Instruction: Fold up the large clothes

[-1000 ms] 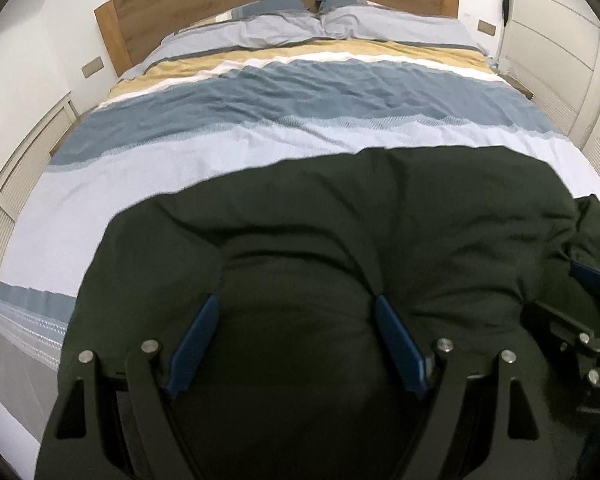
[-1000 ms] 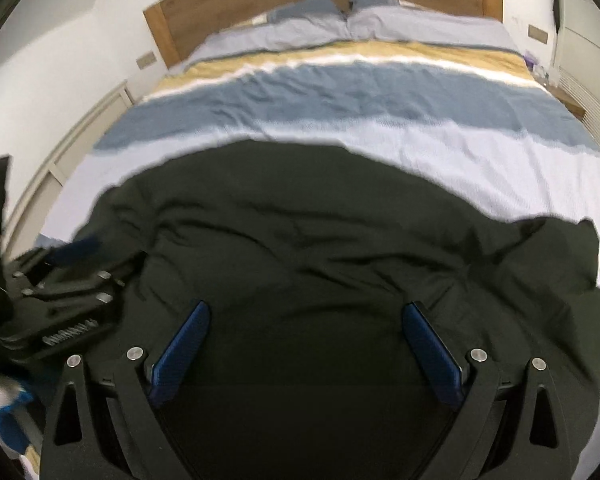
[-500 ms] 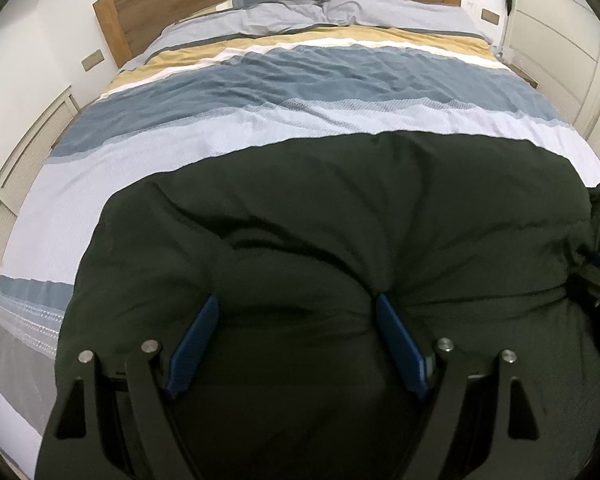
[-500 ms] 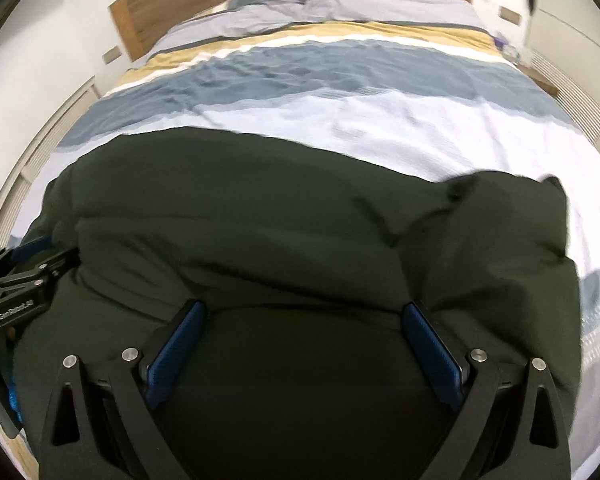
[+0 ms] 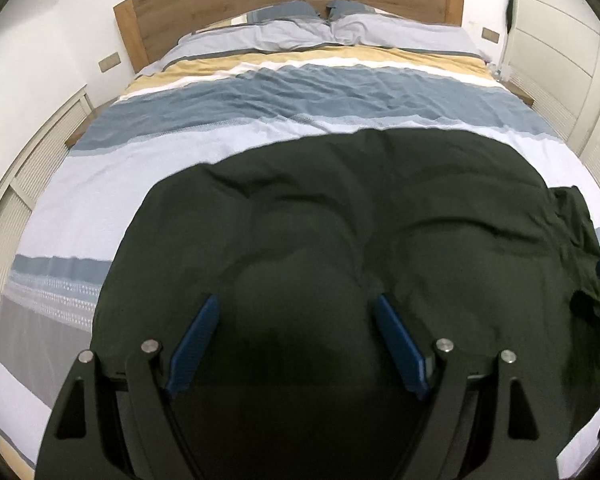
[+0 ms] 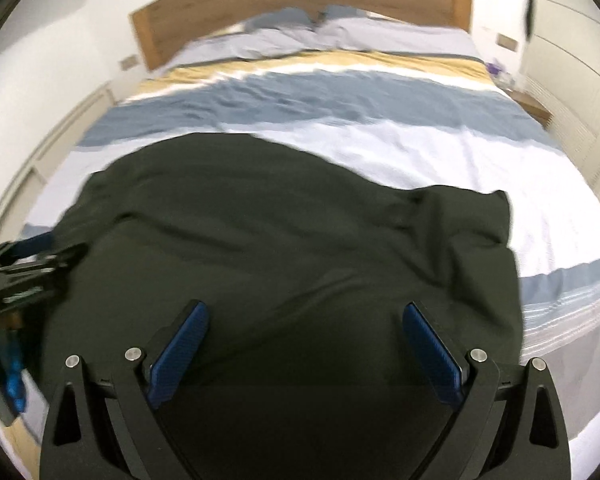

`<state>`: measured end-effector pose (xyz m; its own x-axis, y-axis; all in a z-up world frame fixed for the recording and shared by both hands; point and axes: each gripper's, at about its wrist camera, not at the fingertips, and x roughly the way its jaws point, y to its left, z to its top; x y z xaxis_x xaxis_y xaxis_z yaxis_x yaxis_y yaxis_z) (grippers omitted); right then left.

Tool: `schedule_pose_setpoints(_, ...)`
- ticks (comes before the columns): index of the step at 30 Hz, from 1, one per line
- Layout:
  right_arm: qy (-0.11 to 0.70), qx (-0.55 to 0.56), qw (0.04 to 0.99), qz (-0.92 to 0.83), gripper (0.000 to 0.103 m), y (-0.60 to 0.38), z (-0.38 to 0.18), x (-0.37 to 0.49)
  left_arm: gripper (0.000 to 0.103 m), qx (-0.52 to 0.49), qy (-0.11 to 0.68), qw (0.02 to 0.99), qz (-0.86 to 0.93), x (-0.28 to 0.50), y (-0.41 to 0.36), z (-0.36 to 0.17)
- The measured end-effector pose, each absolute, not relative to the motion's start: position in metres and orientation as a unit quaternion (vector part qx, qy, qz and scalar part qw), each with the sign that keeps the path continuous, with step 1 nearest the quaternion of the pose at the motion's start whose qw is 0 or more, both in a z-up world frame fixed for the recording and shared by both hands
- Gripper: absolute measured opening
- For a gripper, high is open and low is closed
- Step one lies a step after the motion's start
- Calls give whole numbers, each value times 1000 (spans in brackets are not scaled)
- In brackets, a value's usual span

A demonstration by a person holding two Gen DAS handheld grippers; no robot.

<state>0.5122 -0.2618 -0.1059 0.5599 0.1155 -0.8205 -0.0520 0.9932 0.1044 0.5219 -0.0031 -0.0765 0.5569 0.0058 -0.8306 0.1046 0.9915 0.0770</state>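
Dark garment [image 5: 340,240] spread on the striped bed [image 5: 260,100], filling each view toward 6 o'clock. Left gripper [image 5: 296,344] and right gripper [image 6: 304,352] released, jaws wide. Grasp the near hem evenly; carry toward 12 o'clock.

Garment: your dark green garment [image 5: 340,216] is rumpled.
Position: it lies spread over the bed's near end.
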Motion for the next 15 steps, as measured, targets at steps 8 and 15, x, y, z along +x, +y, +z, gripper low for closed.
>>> schedule_pose_setpoints(8, 482, 38, 873, 66, 97, -250, -132, 489, 81, 46, 479, 876, -19, 497, 4, -98)
schedule_pose_setpoints(15, 489, 32, 870, 55, 97, -262, -138, 485, 81, 48, 478, 877, -14, 484, 3, -101)
